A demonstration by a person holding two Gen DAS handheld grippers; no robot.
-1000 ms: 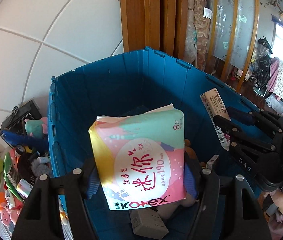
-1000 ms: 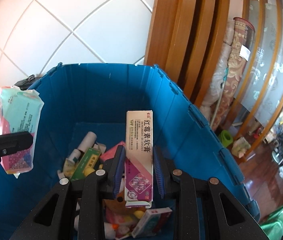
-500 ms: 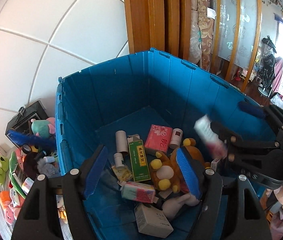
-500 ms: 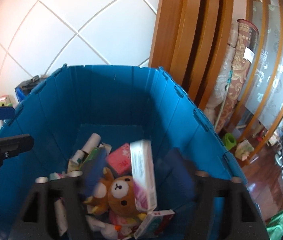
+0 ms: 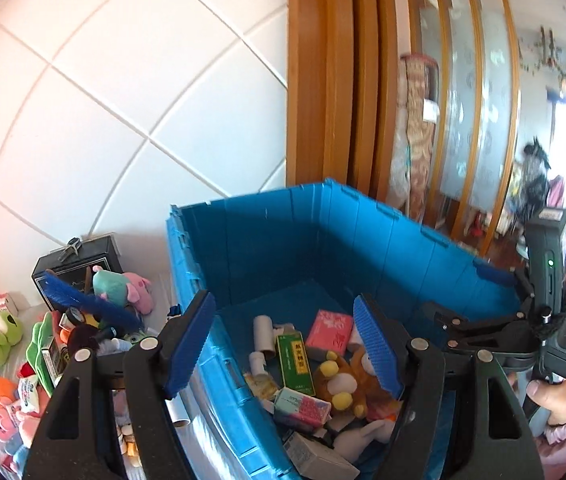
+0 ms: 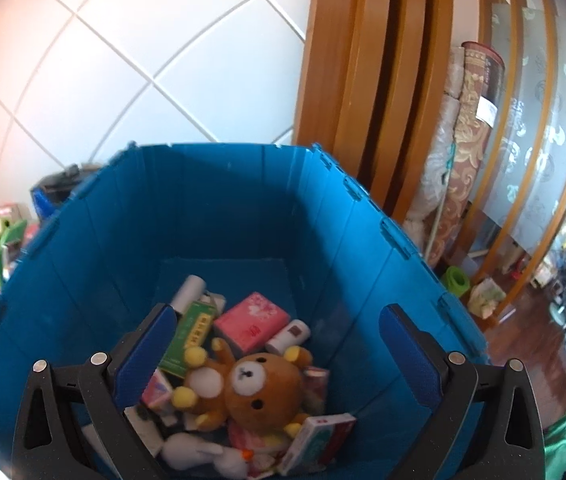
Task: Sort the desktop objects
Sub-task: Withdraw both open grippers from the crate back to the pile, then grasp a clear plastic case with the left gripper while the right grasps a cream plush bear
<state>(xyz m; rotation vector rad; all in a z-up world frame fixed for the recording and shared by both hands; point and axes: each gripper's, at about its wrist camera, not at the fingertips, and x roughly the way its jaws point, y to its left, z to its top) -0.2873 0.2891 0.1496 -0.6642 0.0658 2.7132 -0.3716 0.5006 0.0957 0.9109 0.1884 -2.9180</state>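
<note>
1. Right wrist view: the right gripper (image 6: 275,344) has just been opening; its jaws stand wide apart, nothing between them, above the blue crate (image 6: 243,208) where the sorted objects lie, the bear plush (image 6: 251,384) directly below.
2. The left gripper (image 5: 283,344), jaws apart and empty, straddles the crate's near wall.
3. Risk: heading for the desk pile (image 5: 63,340) to its left, a finger could catch that wall.

wall: white tiled wall (image 6: 131,80) standing behind everything
door frame: wooden door frame (image 6: 367,92) rising right of the tiles
rugs: rolled patterned rugs (image 6: 467,132) leaning upright against the frosted glass partition (image 6: 539,128)
floor: dark wood floor (image 6: 523,340) showing at far right
</note>
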